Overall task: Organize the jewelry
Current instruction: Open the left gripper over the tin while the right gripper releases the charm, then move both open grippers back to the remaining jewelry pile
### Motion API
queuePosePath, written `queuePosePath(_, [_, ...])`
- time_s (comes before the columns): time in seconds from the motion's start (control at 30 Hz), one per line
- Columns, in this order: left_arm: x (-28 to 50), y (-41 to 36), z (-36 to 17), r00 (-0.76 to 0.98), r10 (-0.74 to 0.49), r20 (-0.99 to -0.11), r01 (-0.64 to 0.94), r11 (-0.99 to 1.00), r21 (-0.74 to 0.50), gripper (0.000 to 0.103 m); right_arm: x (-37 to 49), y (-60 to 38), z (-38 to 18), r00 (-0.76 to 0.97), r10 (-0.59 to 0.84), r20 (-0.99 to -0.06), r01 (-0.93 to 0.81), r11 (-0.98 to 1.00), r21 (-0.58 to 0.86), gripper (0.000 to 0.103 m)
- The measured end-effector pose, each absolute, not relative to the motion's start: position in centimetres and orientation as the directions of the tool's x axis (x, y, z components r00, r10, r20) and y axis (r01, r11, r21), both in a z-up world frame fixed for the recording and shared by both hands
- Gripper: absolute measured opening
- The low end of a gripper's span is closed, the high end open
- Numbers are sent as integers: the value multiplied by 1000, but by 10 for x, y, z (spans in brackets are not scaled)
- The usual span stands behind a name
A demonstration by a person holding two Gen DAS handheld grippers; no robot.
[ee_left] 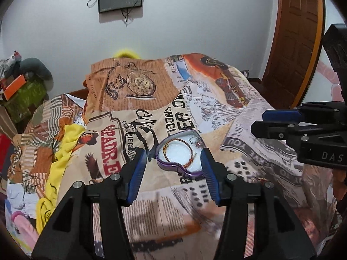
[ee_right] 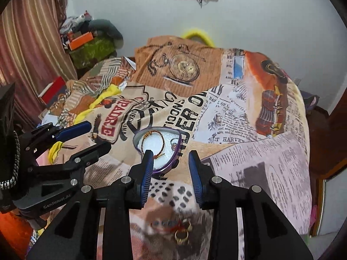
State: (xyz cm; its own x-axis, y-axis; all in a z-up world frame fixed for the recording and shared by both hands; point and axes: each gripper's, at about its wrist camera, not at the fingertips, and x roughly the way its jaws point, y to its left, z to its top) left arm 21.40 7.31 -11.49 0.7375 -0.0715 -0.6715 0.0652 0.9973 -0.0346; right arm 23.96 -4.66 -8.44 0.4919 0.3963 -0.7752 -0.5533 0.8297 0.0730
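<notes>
on the bed (ee_right: 249, 151), spread with a newspaper-and-pocket-watch print cover, a purple heart-shaped jewellery box with a white foam lining (ee_right: 157, 150) lies open near the middle, a little toward the near edge. inside it a thin brown cord bracelet (ee_right: 161, 143) curls over the foam and a small silver ring (ee_right: 173, 141) sits by the box's right wall. closer to the near edge, below the right gripper (ee_right: 170, 158), a loose heap of pieces waits on the cover: gold rings (ee_right: 181, 236) and something beaded with a red thread, too blurred to name better. the right gripper hangs above the cover with its blue-padded fingers apart and nothing between them, its left finger overlapping the box's near rim in its own view. the left gripper (ee_left: 173, 162) is likewise spread wide and empty, its fingers framing the box from the near side, one pad seeming to sit right at the box's rim, though i cannot tell if it touches. my guess is the next step is fetching another piece from the heap, so the right gripper would do well to drop straight down on one gold ring, closing across its band rather than scooping the tangle, while the left steadies the light box so it doesn't skate on the soft bedding. small rings slip easily from flat pads, so a slow, level lift seems wise.
</notes>
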Motion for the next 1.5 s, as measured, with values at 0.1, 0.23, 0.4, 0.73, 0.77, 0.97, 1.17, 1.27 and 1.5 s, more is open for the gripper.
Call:
queuePosePath(0.1, [200, 68, -110, 742, -81, -665, 68, 997, -46, 52, 225, -54, -80, 523, 388, -759, -547, 836, 50, 39])
queuePosePath(0.23, [183, 60, -106, 746, -89, -660, 75, 996, -49, 54, 208, -65, -78, 557, 375, -741, -538, 843, 22, 41])
queuePosePath(0.4, [171, 48, -111, 733, -112, -671, 96, 994, -61, 55, 193, -82, -80, 575, 363, -733, -517, 856, 19, 41])
queuePosePath(0.73, [169, 17, -145, 659, -162, -735, 151, 985, -83, 55, 174, -111, -101, 580, 318, -750, -482, 876, 0, 42])
queuePosePath(0.77, [170, 14, -149, 651, -166, -740, 155, 984, -84, 55, 173, -113, -103, 576, 316, -754, -480, 877, 1, 41])
queuePosePath(0.97, [181, 2, -176, 602, -177, -779, 166, 982, -96, 55, 174, -124, -127, 528, 308, -792, -470, 882, 30, 42])
queuePosePath(1.17, [195, -9, -189, 569, -207, -796, 194, 974, -115, 55, 172, -130, -149, 472, 306, -827, -473, 880, 56, 42])
queuePosePath(1.27, [198, -16, -190, 567, -227, -792, 223, 968, -118, 54, 171, -127, -153, 454, 312, -835, -493, 868, 57, 42])
queuePosePath(1.5, [202, -16, -199, 559, -264, -786, 259, 956, -136, 45, 174, -113, -159, 455, 306, -836, -537, 843, 16, 42])
